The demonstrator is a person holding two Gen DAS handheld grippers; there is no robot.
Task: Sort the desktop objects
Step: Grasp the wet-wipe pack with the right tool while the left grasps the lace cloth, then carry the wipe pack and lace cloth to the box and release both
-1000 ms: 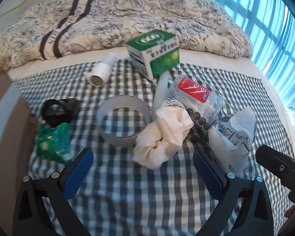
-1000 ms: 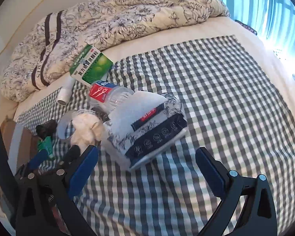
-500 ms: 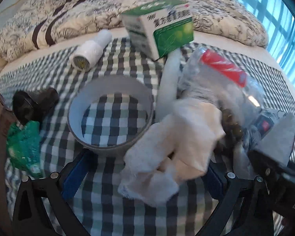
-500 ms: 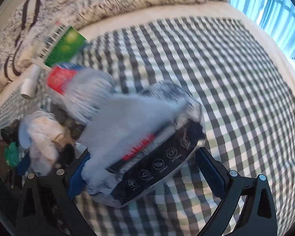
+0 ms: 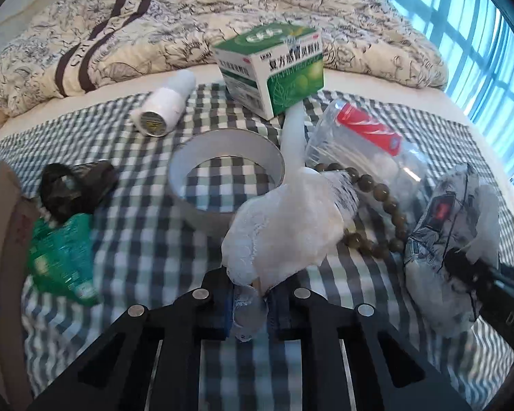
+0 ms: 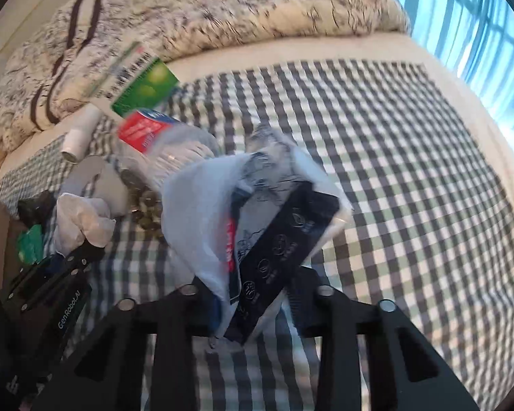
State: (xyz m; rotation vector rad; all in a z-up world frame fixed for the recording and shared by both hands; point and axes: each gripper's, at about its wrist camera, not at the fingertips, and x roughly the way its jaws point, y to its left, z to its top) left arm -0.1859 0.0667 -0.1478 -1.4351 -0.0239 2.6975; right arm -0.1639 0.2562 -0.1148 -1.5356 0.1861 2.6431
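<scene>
Jaws of left gripper [image 5: 250,303] clenched on crumpled tissue [image 5: 284,229]. Right gripper [image 6: 253,311] jaws grasp tissue pack [image 6: 257,219], above checkered bedsheet [image 6: 411,188].

Left gripper [image 5: 248,303] went from wide open, back from the pile, to jaws pinched on the crumpled white tissue [image 5: 284,233], which now sits right at its tips. Right gripper [image 6: 253,311] also went from open to clamped on the tissue pack [image 6: 257,226]; pack now tilted up between its fingers, off the checked cloth [image 6: 411,188], motion-blurred.
</scene>
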